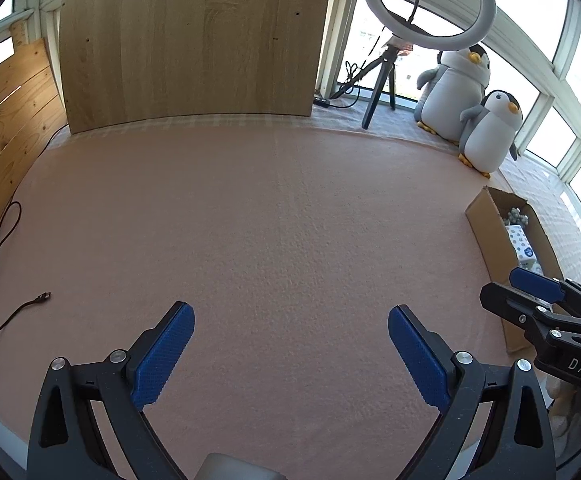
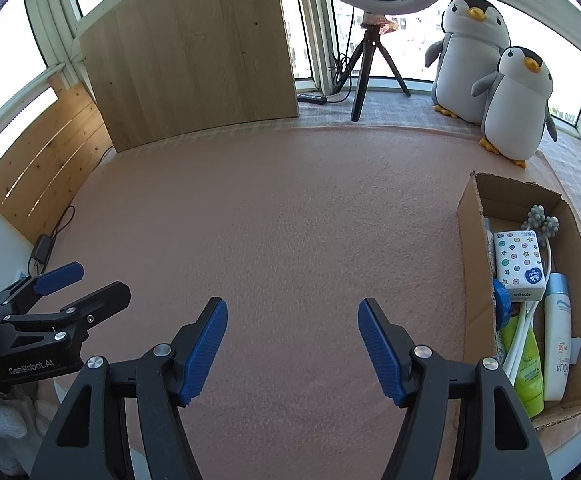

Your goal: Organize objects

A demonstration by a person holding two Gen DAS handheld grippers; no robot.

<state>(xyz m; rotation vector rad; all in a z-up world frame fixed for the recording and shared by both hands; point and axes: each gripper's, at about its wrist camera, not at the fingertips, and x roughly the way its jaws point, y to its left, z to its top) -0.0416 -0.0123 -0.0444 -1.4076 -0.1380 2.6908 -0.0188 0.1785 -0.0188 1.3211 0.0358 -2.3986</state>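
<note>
Cardboard box [image 2: 470, 216] lies right of both tongs, seemingly untouched.

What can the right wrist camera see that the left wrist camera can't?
Only the right wrist view looks down into the cardboard box well enough to show a white sunscreen bottle, a green tube and a white looped cord.

Only the left wrist view shows a loose cable end lying on the pink mat.

Both show the two plush penguins, the ring light on its tripod, the wooden board, the dotted tissue pack, and both tongs, left and right, open and empty.
</note>
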